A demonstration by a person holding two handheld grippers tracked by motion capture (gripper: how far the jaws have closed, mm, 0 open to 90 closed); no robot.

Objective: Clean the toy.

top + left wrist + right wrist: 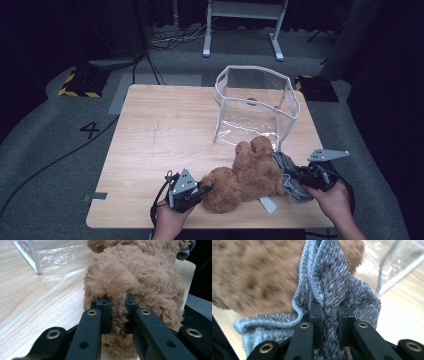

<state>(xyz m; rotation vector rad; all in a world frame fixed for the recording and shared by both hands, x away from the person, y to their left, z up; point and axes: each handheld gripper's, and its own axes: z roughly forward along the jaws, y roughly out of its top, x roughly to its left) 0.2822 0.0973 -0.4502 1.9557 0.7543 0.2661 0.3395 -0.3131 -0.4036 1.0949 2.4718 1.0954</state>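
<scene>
Both grippers clamped at the plush bear.
Left gripper (117, 302) pinches the plush bear (245, 175); right gripper (330, 312), beside the bear, pinches grey knit cloth (332, 285).

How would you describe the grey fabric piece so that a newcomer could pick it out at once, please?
Start at the wooden table and go to its near right corner, in front of the clear plastic bag. There the grey knitted cloth lies bunched against the brown plush teddy bear, pinched in the right gripper. It is the one grey, ribbed-knit thing beside brown fur.
</scene>
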